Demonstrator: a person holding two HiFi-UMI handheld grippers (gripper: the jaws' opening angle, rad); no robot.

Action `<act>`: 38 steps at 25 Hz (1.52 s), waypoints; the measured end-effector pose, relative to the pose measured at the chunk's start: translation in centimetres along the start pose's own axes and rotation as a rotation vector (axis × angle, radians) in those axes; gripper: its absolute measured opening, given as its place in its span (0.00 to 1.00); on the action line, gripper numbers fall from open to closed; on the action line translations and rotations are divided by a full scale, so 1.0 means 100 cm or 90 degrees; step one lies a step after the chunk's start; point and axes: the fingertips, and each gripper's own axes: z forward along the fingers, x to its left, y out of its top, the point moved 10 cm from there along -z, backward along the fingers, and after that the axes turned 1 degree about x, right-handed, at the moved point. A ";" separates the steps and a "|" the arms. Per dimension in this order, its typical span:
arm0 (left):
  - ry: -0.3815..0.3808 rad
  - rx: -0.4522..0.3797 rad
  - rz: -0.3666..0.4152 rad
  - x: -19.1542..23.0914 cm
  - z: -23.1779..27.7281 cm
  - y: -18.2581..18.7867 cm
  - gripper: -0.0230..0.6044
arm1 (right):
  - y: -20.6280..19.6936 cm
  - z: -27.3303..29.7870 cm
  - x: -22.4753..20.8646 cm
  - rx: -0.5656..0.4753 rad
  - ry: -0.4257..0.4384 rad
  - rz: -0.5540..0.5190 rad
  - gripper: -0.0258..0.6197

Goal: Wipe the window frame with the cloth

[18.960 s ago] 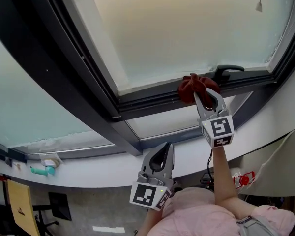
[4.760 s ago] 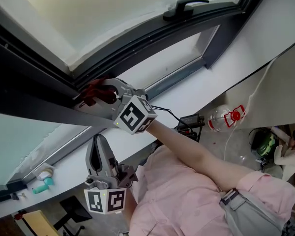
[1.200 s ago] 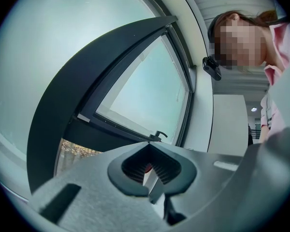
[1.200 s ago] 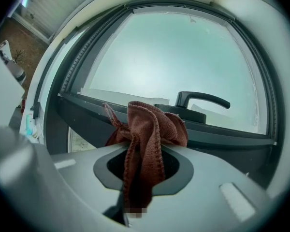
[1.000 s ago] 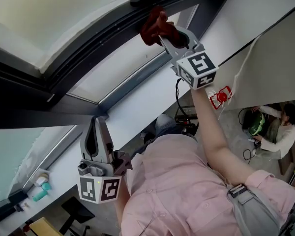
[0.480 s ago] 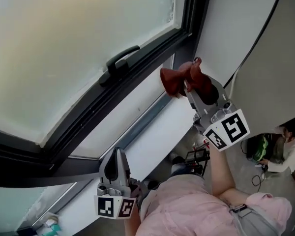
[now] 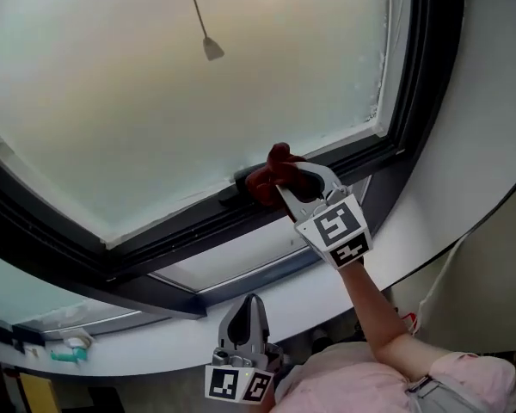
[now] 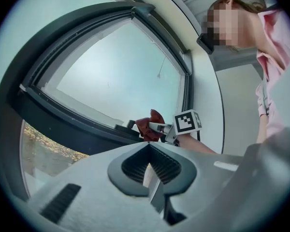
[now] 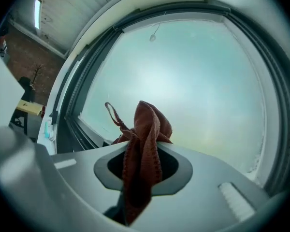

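Note:
A dark red cloth is bunched against the lower rail of the dark window frame, where the handle sits. My right gripper is shut on the cloth, its marker cube just below and right. In the right gripper view the cloth hangs out from between the closed jaws of the right gripper, with frosted glass behind. My left gripper hangs low near the white sill, shut and holding nothing. In the left gripper view the left gripper points towards the cloth.
A blind cord pull hangs in front of the frosted pane. The frame's right upright meets a white wall. A white sill runs under the window, with small teal and white items at its far left.
My right gripper has carried the cloth from the air beside the right upright onto the lower rail at the handle. The head view has swung up towards the glass. The left gripper stays low.

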 end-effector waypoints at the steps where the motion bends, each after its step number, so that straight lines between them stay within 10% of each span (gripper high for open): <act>1: 0.018 -0.003 0.003 -0.003 -0.002 0.000 0.03 | -0.004 0.008 0.003 0.012 0.009 -0.009 0.16; 11: 0.083 -0.024 0.018 0.003 -0.004 0.005 0.03 | -0.032 0.032 0.013 0.061 -0.019 -0.062 0.15; 38: -0.140 0.002 0.106 0.003 0.089 0.023 0.03 | -0.040 0.026 -0.028 0.114 -0.051 -0.049 0.15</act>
